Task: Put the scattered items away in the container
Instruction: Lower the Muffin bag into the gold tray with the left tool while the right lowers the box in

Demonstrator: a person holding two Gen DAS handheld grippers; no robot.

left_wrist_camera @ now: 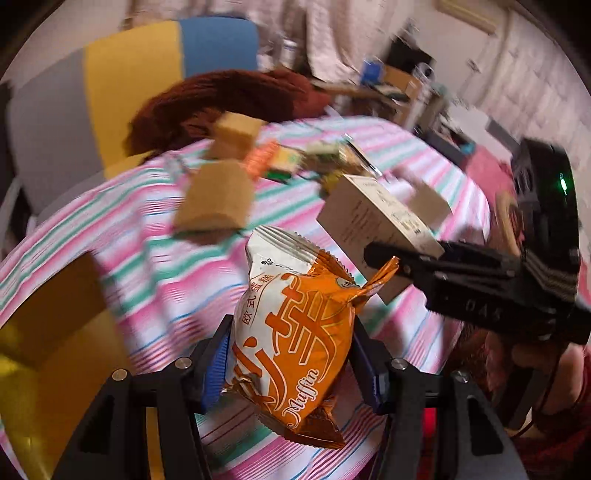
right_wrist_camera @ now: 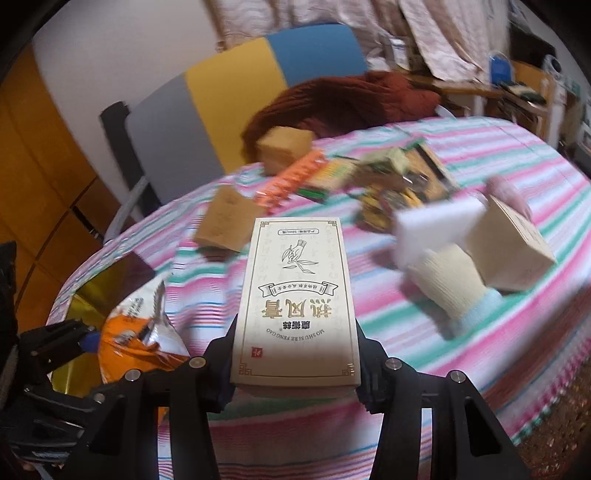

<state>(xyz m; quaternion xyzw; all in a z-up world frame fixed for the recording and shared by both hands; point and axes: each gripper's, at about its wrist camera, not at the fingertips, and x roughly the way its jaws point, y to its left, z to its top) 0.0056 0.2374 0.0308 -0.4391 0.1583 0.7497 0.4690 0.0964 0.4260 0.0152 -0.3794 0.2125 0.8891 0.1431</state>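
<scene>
Home living rm, judged by: striped tablecloth (right_wrist_camera: 461, 147) on table, colour-block chair (right_wrist_camera: 229, 92) at 11 o'clock, curtains (right_wrist_camera: 424, 33) at 12, cluttered shelf (right_wrist_camera: 517, 92) at 2.

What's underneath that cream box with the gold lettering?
The cream box is held up in the right tool. Below it lies the striped tablecloth. Anything directly beneath it is hidden by the box itself.

We are seeing the orange foil muffin packet (left_wrist_camera: 291, 343) sitting between the left gripper's (left_wrist_camera: 291, 363) pads, the tall cream cardboard box (right_wrist_camera: 295, 306) sitting to its right in the right gripper (right_wrist_camera: 295, 373), two tan cardboard boxes (left_wrist_camera: 218, 197) lying behind on the striped tablecloth (left_wrist_camera: 155, 258), the three-panel padded chair (right_wrist_camera: 229, 96) standing beyond the table.
</scene>
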